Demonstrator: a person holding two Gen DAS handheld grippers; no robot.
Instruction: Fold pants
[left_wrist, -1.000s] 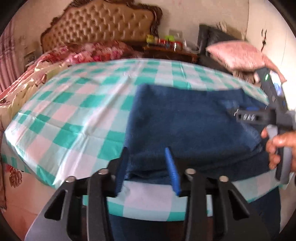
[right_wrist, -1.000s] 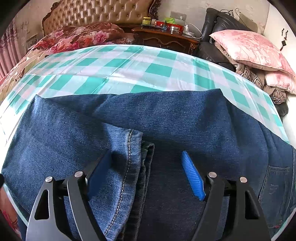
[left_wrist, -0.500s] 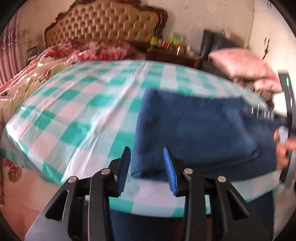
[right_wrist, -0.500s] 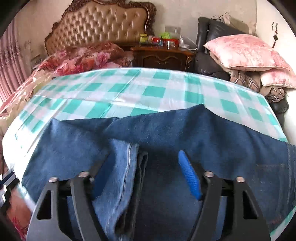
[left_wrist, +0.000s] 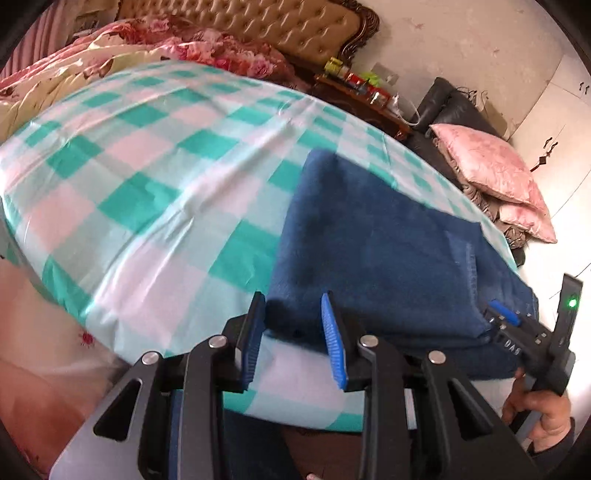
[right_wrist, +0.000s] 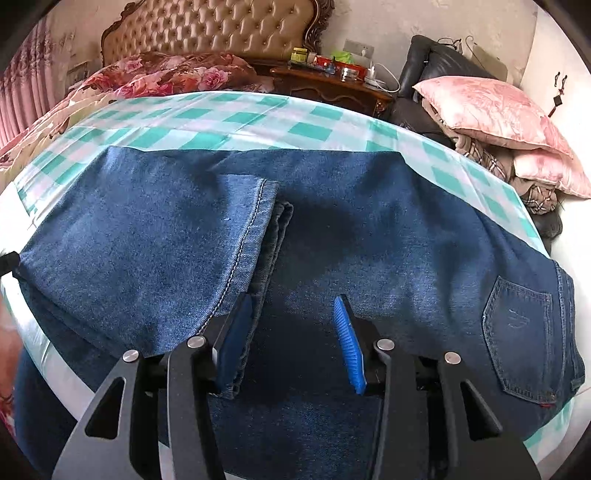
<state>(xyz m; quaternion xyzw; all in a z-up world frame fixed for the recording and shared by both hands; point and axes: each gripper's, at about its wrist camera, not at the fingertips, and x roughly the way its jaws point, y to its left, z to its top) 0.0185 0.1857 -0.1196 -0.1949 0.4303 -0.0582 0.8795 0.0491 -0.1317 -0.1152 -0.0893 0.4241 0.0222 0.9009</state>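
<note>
The blue jeans (right_wrist: 369, 229) lie folded on the green-and-white checked table (right_wrist: 229, 125), leg hems (right_wrist: 255, 229) laid over the seat, a back pocket (right_wrist: 517, 332) at the right. My right gripper (right_wrist: 291, 339) is open just above the denim near the table's front edge, its left finger beside the hem edge. In the left wrist view the jeans (left_wrist: 376, 251) lie at the right of the table (left_wrist: 147, 177). My left gripper (left_wrist: 293, 336) is open at the front-left corner of the fold, holding nothing. The right gripper (left_wrist: 517, 325) shows there at the jeans' right end.
A bed with a tufted headboard (right_wrist: 214, 29) and floral quilt (right_wrist: 166, 74) stands behind the table. A wooden nightstand (right_wrist: 332, 85) holds jars. Pink pillows (right_wrist: 487, 107) lie on a black chair at the right.
The left gripper has swung and tilted, its view rotating towards the jeans' left corner. The right gripper has pulled back slightly from the denim and stays open.
</note>
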